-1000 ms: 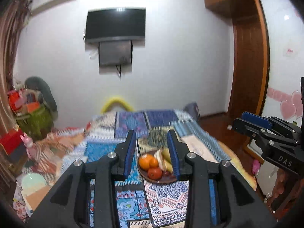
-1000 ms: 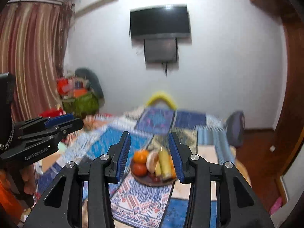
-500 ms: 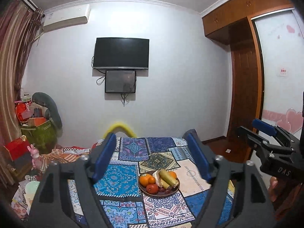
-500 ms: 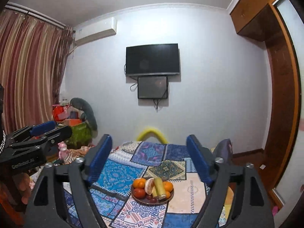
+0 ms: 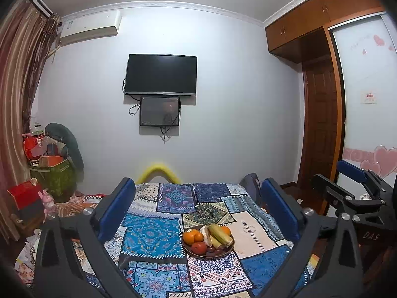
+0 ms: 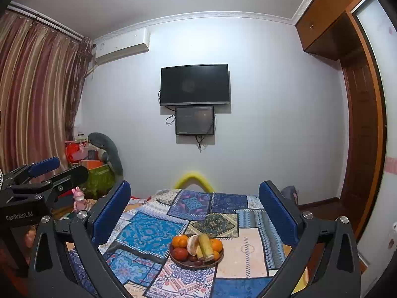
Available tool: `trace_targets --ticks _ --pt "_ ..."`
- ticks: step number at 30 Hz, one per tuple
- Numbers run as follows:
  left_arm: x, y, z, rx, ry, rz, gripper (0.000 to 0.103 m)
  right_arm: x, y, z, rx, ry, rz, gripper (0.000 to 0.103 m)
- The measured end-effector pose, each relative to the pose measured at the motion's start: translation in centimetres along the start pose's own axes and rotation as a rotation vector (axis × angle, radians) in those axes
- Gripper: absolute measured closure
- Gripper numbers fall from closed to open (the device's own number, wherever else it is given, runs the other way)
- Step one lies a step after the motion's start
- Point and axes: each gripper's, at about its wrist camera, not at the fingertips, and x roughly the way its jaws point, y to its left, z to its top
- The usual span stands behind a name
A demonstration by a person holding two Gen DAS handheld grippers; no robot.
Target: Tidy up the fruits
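A brown bowl (image 5: 208, 253) of fruit sits on a patchwork cloth. It holds oranges (image 5: 191, 236), a red fruit (image 5: 199, 247), a peeled citrus piece (image 5: 206, 234), corn cobs (image 5: 220, 234) and small dark fruits. It also shows in the right wrist view (image 6: 196, 260). My left gripper (image 5: 197, 211) is open and empty, held back from the bowl. My right gripper (image 6: 194, 211) is open and empty too. Each gripper shows at the edge of the other's view, the right one (image 5: 352, 186) and the left one (image 6: 49, 171).
The patchwork cloth (image 5: 153, 236) covers a table. A TV (image 5: 160, 75) hangs on the far wall. Boxes and a green bin (image 5: 53, 176) stand at the left. A wooden door (image 5: 320, 129) is at the right. A yellow chair back (image 5: 158, 172) is behind the table.
Both grippers opened wide from nearly closed and pulled back and tilted upward; the bowl now looks smaller and lower, with more wall and ceiling in view.
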Motion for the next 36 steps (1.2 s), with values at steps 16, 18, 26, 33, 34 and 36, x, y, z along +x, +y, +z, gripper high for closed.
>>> trace_targets --ticks 16,18,26,33,34,36 --pt "0.1 -0.6 -0.4 0.022 -0.001 -0.013 0.000 -1.0 -0.3 -0.6 0.006 0.000 -0.016 0.000" --pt "0.1 -0.5 -0.4 0.023 0.000 -0.014 0.000 -1.1 -0.4 -0.6 0.006 -0.001 -0.018 0.000" --pt "0.3 -0.3 -0.4 0.014 0.007 -0.017 0.000 -1.1 -0.7 -0.4 0.016 0.005 -0.021 0.000" --pt "0.7 -0.2 -0.5 0.015 0.016 -0.025 0.000 -1.2 -0.8 -0.4 0.016 0.001 -0.025 0.000" --pt "0.8 -0.2 -0.5 0.015 0.017 -0.024 0.000 -1.2 -0.8 -0.4 0.016 0.001 -0.025 0.000" --pt "0.7 -0.1 -0.5 0.013 0.017 -0.028 0.000 -1.2 -0.8 -0.4 0.016 0.000 -0.027 0.000"
